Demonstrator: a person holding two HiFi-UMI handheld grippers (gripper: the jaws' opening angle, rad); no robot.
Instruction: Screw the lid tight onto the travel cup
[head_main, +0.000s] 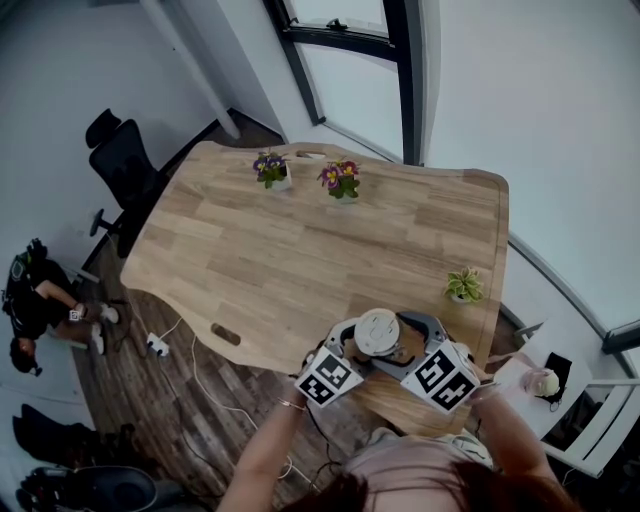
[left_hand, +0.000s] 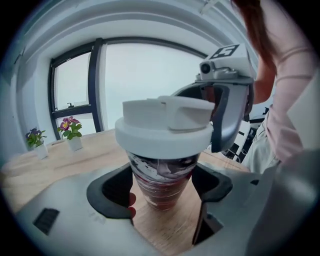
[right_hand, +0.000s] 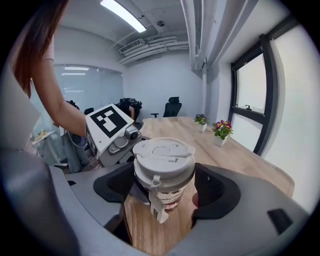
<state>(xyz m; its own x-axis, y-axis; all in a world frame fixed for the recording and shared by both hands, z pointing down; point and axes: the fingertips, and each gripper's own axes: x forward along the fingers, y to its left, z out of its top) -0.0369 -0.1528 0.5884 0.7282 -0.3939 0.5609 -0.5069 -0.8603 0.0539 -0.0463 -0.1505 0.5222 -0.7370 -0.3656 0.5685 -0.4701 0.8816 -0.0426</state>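
The travel cup (left_hand: 161, 185), clear with a dark red print, stands near the front edge of the wooden table (head_main: 300, 260). Its white lid (head_main: 377, 331) sits on top. In the left gripper view my left gripper (left_hand: 162, 189) is shut on the cup's body below the lid (left_hand: 165, 127), one jaw touching each side. In the right gripper view my right gripper (right_hand: 164, 182) is shut on the lid (right_hand: 164, 155) at rim height, and a white tag (right_hand: 156, 210) hangs from the lid. In the head view the left gripper (head_main: 348, 340) and right gripper (head_main: 408, 338) flank the cup.
Two potted flowers (head_main: 270, 168) (head_main: 341, 180) stand at the table's far edge. A small green plant (head_main: 462, 286) sits near the right edge, behind the cup. A black office chair (head_main: 120, 165) and a crouching person (head_main: 35, 300) are off to the left.
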